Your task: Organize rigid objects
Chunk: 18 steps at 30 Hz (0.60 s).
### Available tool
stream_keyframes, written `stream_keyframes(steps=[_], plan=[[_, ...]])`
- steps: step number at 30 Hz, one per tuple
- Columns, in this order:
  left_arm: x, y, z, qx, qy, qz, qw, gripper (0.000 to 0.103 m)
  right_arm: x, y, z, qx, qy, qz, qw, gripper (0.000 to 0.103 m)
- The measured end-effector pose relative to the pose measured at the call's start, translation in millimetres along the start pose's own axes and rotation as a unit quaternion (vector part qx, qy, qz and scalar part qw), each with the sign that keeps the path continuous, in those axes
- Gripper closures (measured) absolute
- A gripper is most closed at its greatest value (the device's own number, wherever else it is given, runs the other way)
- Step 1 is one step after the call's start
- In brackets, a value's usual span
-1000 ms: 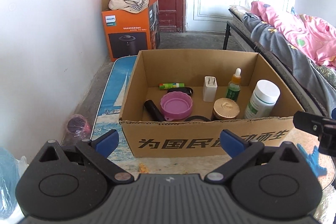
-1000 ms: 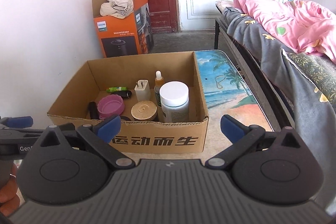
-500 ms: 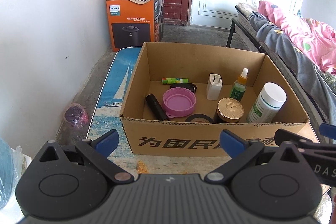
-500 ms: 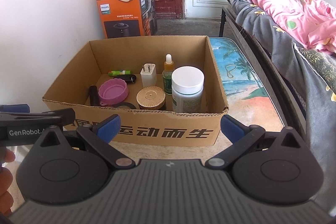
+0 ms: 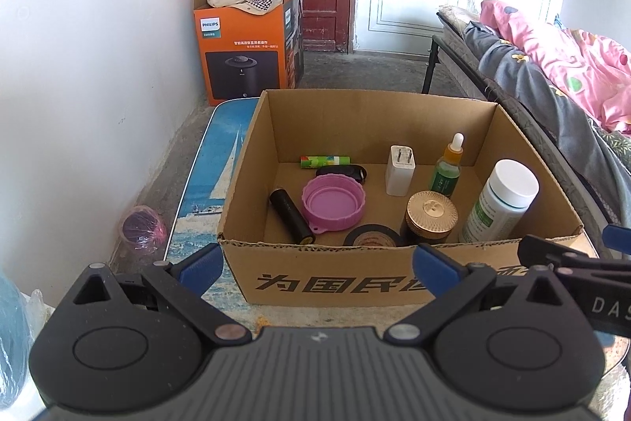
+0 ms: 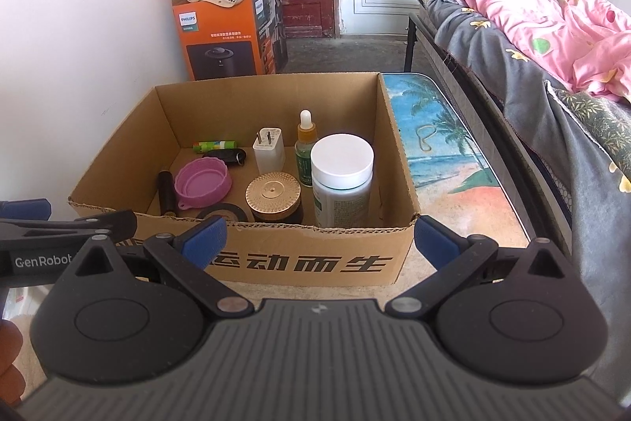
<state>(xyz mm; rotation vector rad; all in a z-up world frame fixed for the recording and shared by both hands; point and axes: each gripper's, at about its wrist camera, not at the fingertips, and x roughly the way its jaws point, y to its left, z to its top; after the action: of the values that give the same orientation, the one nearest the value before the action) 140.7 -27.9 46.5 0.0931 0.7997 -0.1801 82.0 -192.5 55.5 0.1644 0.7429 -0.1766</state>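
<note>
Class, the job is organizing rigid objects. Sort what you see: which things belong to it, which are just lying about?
Belongs to the job:
cardboard box
white-capped bottle
gold-lidded jar
dropper bottle
charger plug
purple lid

Lying about:
orange Philips box
pink blanket

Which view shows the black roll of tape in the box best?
The left wrist view: the tape roll shows most of its top ring behind the cardboard box front wall. In the right wrist view the tape roll is more hidden by that wall.
</note>
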Motion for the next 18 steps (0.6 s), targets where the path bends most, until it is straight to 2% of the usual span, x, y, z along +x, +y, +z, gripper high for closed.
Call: stream_keyframes(steps=[18], plan=[[1.4,2.8,-1.1,-0.001,0.002,-0.003,1.0000,0.001,2.5,0.9,-1.5,0.002,0.003,0.001,1.000,0.002]])
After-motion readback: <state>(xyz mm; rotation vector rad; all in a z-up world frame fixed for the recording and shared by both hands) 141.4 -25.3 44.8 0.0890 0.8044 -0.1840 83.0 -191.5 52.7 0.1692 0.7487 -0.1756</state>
